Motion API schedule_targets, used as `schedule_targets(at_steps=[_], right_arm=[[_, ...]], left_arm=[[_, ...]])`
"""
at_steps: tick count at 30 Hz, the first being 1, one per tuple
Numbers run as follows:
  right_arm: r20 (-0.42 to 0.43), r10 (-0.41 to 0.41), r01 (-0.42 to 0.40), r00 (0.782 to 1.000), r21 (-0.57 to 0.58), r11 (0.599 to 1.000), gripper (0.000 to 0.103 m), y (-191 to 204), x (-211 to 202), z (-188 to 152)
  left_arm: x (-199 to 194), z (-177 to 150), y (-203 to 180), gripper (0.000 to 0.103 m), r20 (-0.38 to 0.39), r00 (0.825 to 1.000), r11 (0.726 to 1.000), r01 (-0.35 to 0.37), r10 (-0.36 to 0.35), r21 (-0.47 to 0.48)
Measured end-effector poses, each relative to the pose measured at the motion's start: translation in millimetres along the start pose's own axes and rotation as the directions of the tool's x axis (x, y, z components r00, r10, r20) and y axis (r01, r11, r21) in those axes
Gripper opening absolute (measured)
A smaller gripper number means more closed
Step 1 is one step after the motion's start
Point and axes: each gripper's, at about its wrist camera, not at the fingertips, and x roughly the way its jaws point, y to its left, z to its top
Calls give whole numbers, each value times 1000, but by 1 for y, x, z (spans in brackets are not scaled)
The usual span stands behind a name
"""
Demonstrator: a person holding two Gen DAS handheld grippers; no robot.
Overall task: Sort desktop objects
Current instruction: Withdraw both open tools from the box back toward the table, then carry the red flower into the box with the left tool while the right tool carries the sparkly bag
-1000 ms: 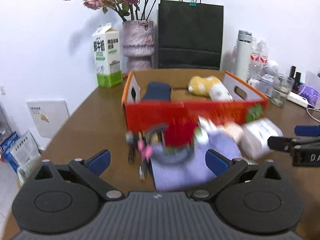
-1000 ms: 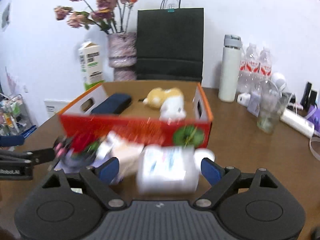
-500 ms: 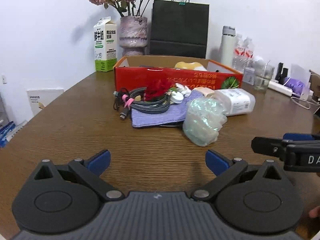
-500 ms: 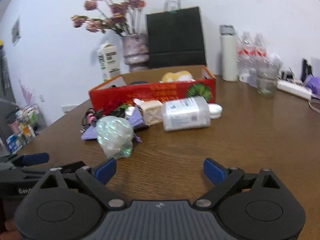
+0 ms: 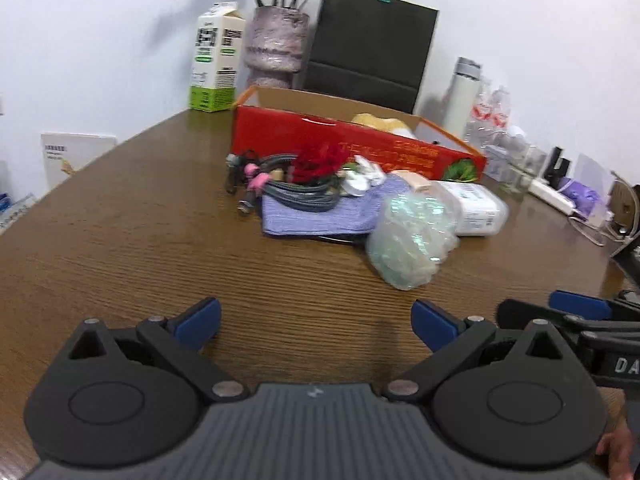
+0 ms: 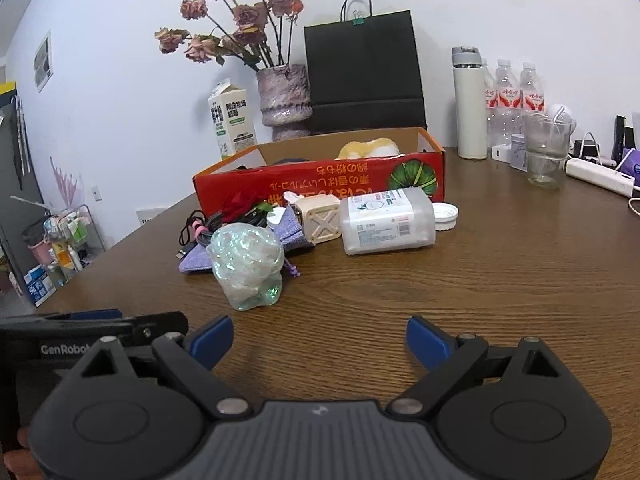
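Note:
A red cardboard box point(image 5: 352, 146) point(image 6: 320, 184) stands mid-table with a yellow plush toy point(image 6: 368, 148) inside. In front of it lie a crumpled clear plastic bag point(image 5: 412, 236) point(image 6: 248, 266), a purple cloth point(image 5: 320, 216), coiled cables point(image 5: 288, 192), a red flower point(image 5: 320, 160), a cream cube point(image 6: 320, 220) and a clear plastic container point(image 6: 388, 222) with a white lid point(image 6: 446, 216) beside it. My left gripper point(image 5: 316, 324) is open and empty, well short of the pile. My right gripper point(image 6: 320, 342) is open and empty, close in front of the bag.
At the back stand a milk carton point(image 5: 216, 60), a vase of dried roses point(image 6: 284, 96), a black paper bag point(image 6: 364, 72), a white flask point(image 6: 470, 108), water bottles point(image 6: 516, 96) and a glass point(image 6: 546, 156). A power strip point(image 6: 600, 176) lies far right.
Both grippers have pulled back from the pile toward the near table edge. The plastic bag, unseen a second ago, now lies in front of the pile. Both stay open.

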Motion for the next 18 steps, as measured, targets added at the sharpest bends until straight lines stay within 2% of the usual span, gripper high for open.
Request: schedule_targets(at_steps=[4, 11, 13, 14, 16, 18], right_arm=[[-22, -7, 7, 1000, -28, 1000, 94, 7, 6, 6], [-1, 41, -41, 999, -114, 993, 92, 45, 39, 37], [-5, 40, -41, 999, -128, 991, 90, 53, 52, 44], [-9, 40, -40, 999, -130, 991, 84, 55, 58, 47], [-25, 41, -44, 999, -128, 991, 71, 57, 68, 50], [-53, 40, -46, 998, -118, 992, 59, 54, 77, 50]], left_arm=[[-3, 12, 8, 103, -4, 999, 998, -53, 53, 27], [10, 60, 36, 103, 64, 996, 997, -62, 65, -42], [21, 79, 34, 103, 98, 995, 1000, -28, 28, -6], [30, 89, 33, 103, 82, 996, 1000, 21, -22, 19], [56, 108, 33, 103, -5, 992, 992, 127, -127, 18], [82, 124, 30, 97, -55, 987, 988, 151, -151, -7]])
